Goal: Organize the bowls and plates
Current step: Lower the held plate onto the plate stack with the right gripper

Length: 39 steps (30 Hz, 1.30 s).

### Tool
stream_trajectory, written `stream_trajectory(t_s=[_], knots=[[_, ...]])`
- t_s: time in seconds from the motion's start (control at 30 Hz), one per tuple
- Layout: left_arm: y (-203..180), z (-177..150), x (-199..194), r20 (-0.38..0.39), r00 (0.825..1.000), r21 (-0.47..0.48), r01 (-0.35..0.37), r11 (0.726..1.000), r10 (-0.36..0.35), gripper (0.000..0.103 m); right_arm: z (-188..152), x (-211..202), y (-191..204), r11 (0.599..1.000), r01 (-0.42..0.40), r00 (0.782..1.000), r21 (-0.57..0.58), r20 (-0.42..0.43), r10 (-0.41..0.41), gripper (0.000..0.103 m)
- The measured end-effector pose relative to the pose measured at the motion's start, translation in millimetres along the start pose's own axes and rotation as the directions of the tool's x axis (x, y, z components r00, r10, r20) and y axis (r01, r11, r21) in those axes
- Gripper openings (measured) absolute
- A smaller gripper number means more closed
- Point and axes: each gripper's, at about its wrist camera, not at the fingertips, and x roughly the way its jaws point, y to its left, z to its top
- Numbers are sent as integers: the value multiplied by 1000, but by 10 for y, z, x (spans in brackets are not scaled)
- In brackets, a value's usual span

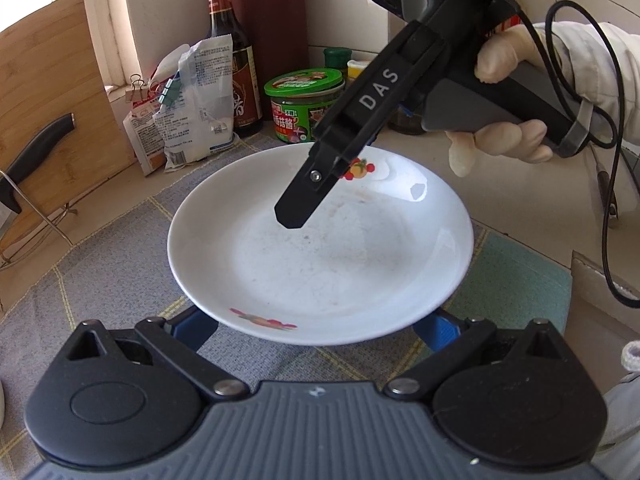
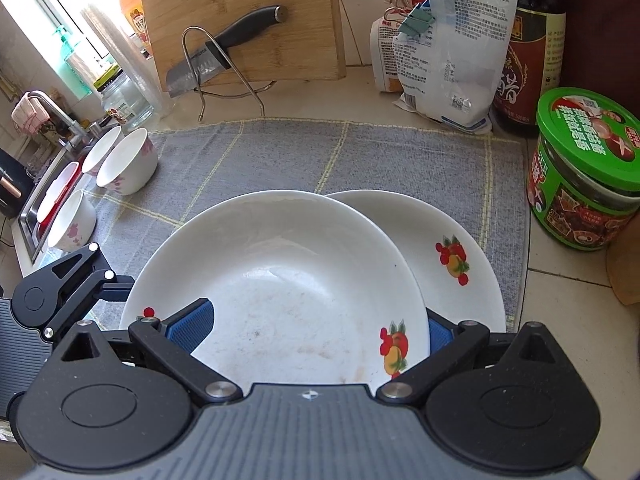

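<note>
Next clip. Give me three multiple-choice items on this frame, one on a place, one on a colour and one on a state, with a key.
1. Where is the knife?
A. Lying in a plate
B. In the wire rack, against the cutting board
C. Under the jar

2. What colour is the jar lid?
A. Red
B. Green
C. White

3. How do the two plates lie?
A. Apart, with a gap between them
B. Both upside down
C. The near plate overlaps the far plate

Key:
1 B: the knife slants through the wire rack in front of the cutting board.
2 B: the jar lid is green.
3 C: the near plate covers the left edge of the far plate.
</note>
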Motion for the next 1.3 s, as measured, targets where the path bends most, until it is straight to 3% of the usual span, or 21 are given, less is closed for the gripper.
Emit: stream_trajectory(t_s=[1.3], knots=[[76,47,98,8,1000,45,21,999,-22,102,-56,23,-121,996,74,997,42,-22,-73,103]])
